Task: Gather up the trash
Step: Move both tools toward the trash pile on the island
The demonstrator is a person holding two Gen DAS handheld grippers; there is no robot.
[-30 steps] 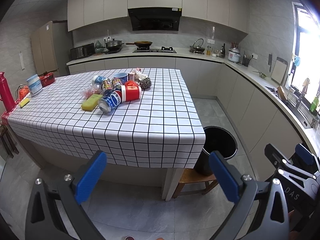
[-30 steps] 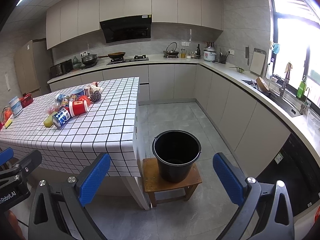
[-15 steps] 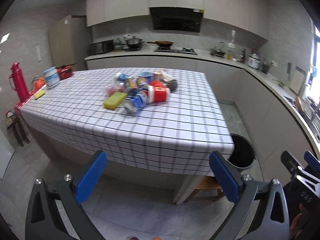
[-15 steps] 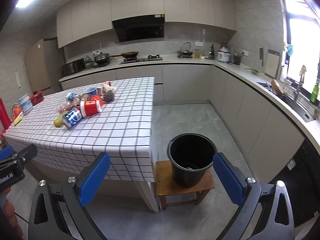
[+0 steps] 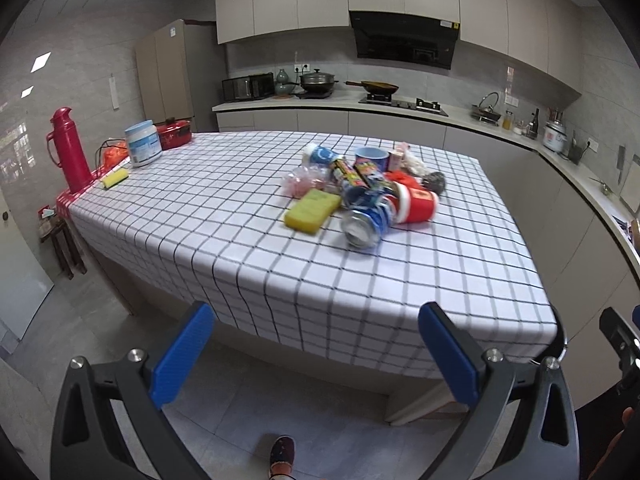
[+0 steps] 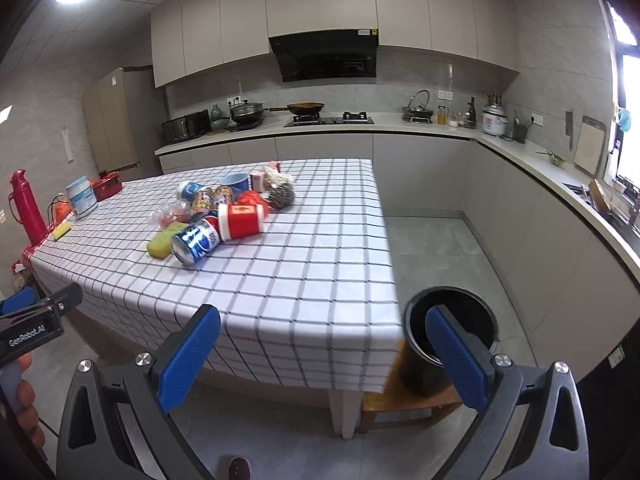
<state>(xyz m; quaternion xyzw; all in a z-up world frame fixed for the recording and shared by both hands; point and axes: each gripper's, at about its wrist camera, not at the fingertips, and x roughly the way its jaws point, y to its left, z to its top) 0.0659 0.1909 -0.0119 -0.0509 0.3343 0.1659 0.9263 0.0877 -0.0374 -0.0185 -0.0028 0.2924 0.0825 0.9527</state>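
Both grippers hang short of the table (image 5: 256, 264), above the floor at its near edge. My left gripper (image 5: 316, 354) has its blue pads spread wide with nothing between them, and my right gripper (image 6: 322, 354) is just as released. On the checked cloth the trash sits in one heap (image 5: 360, 192), toward the far right part of the tabletop. Nearest me in the heap lies a blue can (image 5: 366, 226) on its side, open end toward the camera, touching a red cup (image 5: 416, 206) that is also tipped over. A yellow sponge (image 5: 312, 210) lies just left of the can. Behind them I make out a blue bowl (image 5: 372, 158), a scourer (image 6: 280, 196) and crumpled wrappers, too blurred to sort. In the right view a black bin (image 6: 452, 332) stands on a wooden stool (image 6: 400, 406) beside the table's right corner. At the far left end stand a red flask (image 5: 70, 152) and a white tub (image 5: 142, 142).
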